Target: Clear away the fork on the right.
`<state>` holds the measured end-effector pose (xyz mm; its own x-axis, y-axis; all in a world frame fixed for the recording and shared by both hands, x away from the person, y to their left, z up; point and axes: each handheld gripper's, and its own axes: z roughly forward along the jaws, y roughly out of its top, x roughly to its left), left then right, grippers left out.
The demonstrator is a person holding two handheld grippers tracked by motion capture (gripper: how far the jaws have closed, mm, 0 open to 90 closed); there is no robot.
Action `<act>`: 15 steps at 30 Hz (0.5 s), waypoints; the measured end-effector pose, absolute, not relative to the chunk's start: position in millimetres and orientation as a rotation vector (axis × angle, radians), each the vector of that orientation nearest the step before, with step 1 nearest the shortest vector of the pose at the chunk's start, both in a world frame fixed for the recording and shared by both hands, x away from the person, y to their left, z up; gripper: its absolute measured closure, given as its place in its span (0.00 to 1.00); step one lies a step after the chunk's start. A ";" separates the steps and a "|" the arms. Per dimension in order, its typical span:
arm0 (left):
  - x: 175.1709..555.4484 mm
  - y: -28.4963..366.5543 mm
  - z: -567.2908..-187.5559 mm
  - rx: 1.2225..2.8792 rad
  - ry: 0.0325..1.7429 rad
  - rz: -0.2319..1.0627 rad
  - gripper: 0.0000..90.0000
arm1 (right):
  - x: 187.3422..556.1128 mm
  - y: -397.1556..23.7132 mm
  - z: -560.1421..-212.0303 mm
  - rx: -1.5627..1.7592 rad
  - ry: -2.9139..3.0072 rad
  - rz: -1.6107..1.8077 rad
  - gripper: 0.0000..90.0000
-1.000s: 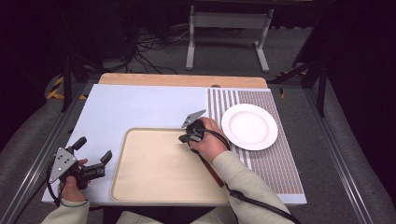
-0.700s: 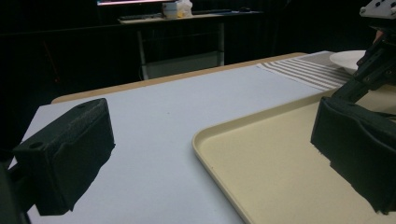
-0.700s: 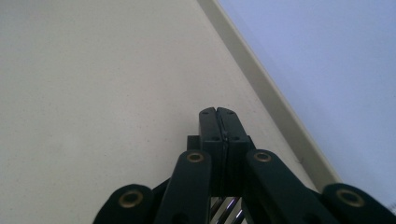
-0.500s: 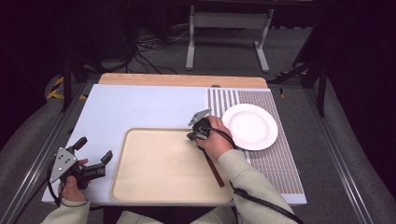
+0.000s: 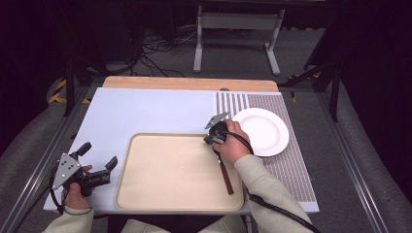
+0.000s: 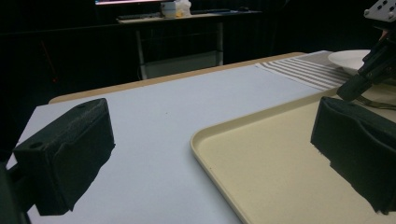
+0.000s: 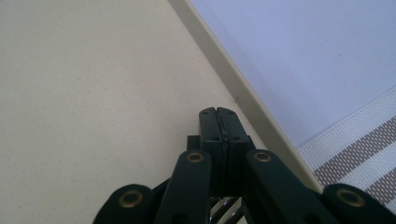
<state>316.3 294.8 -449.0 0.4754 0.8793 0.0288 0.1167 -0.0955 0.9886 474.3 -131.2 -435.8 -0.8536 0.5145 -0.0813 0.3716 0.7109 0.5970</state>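
Right tool [image 7: 218, 113] pinched tight, nothing visible between tips. Brown-handled utensil [image 5: 226, 177] lies on beige plastic tray [image 5: 145, 145], toward bench's front right. Risk: closed tips just skid it into white round plate [image 5: 265, 131]. Left tool [image 5: 99, 156] gapes wide at front-left corner, so tray's free to slide lol.

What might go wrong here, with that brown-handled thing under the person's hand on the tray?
1. The brown-handled utensil lies along the tray's right edge under the right hand. I cannot tell whether the shut right gripper grips it, so it might slip or be dragged off the edge.
2. The white plate sits close beside that hand; a sideways swing could knock it.
3. The open left gripper sits by the tray's left edge and could nudge the tray.
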 end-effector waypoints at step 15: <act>317.0 294.5 -449.2 1.547 0.897 0.814 0.00 | 475.4 -151.9 -434.1 0.778 2.641 0.817 1.00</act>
<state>317.0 294.5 -449.2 0.4736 0.8802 0.0303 0.1152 -0.0960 0.9887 475.4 -151.9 -434.1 -0.8197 0.5651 -0.0931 0.4138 0.6968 0.5859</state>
